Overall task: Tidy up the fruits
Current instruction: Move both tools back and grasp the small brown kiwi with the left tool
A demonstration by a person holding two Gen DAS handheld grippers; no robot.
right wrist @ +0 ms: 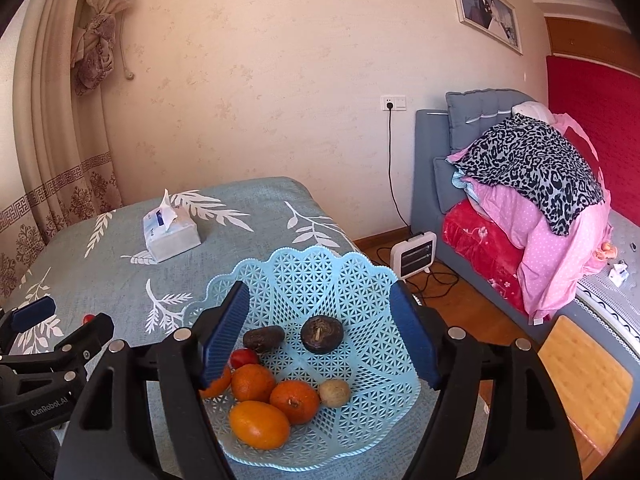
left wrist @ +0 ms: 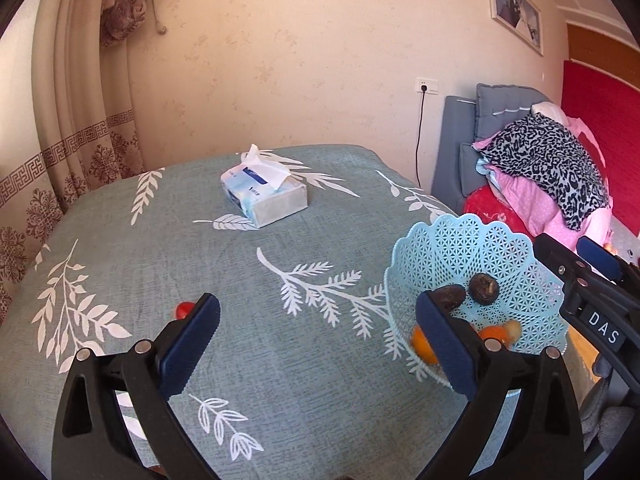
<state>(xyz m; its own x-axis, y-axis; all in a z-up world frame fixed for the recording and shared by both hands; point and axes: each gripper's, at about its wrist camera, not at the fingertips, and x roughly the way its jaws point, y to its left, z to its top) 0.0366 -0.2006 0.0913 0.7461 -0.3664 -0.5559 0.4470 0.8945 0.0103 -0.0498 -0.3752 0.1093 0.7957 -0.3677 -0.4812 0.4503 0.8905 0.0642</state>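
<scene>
While both tongs gape empty, the blue basket (right wrist: 360,280) holds oranges (right wrist: 294,400) and dark fruits (right wrist: 322,335).

Both grippers have black frames, silver screws, blue-padded fingers (right wrist: 224,336) and white lettering.

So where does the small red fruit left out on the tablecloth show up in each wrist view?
Left wrist view: the small red fruit lies lower left on the tablecloth, partly hidden behind the left gripper's near finger.
Right wrist view: the same fruit peeks out at the far left edge, behind the other gripper's frame.
Shared landmark: the tissue pack farther back on the cloth.
</scene>
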